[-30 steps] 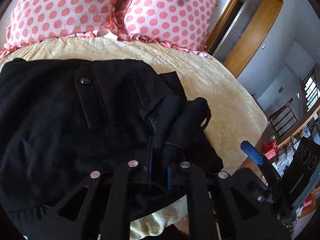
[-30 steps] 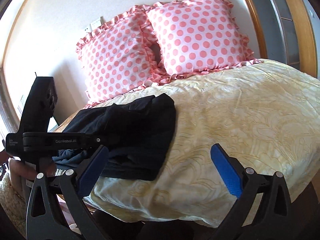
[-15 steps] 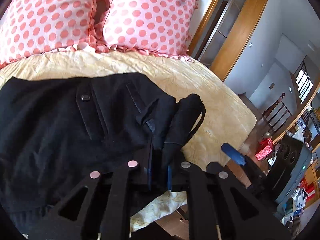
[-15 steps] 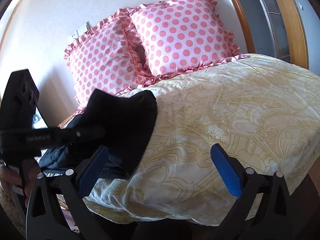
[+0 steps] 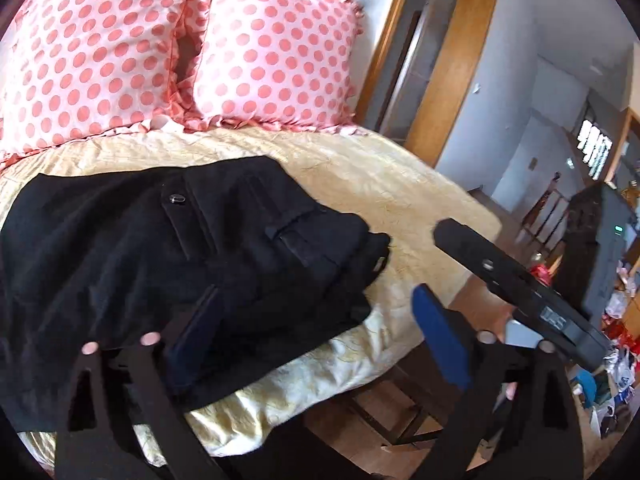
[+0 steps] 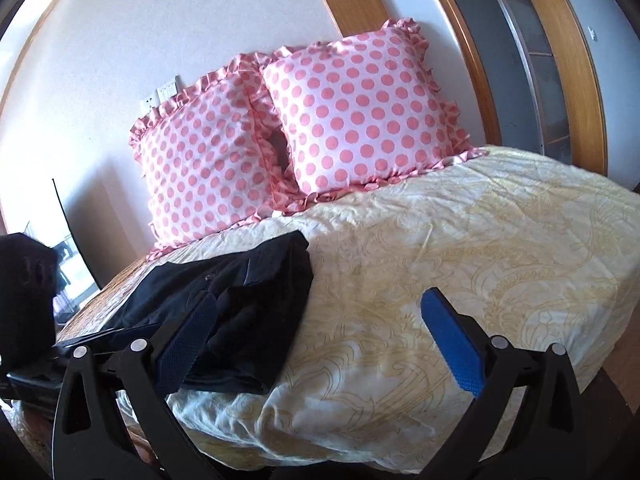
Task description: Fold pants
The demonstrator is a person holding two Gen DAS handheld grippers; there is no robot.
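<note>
Left wrist view is showing the pants (image 5: 168, 264) lying folded on the bed (image 5: 400, 192), below the pillows (image 5: 272, 60), long axis running across the bed's near edge; the left gripper (image 5: 316, 344) is opening wide, nothing between its jaws, its left pad overlapping the pants' near right corner; the right gripper (image 6: 320, 344) is standing open and empty, off the pants' right side, so the left is nearer.
</note>
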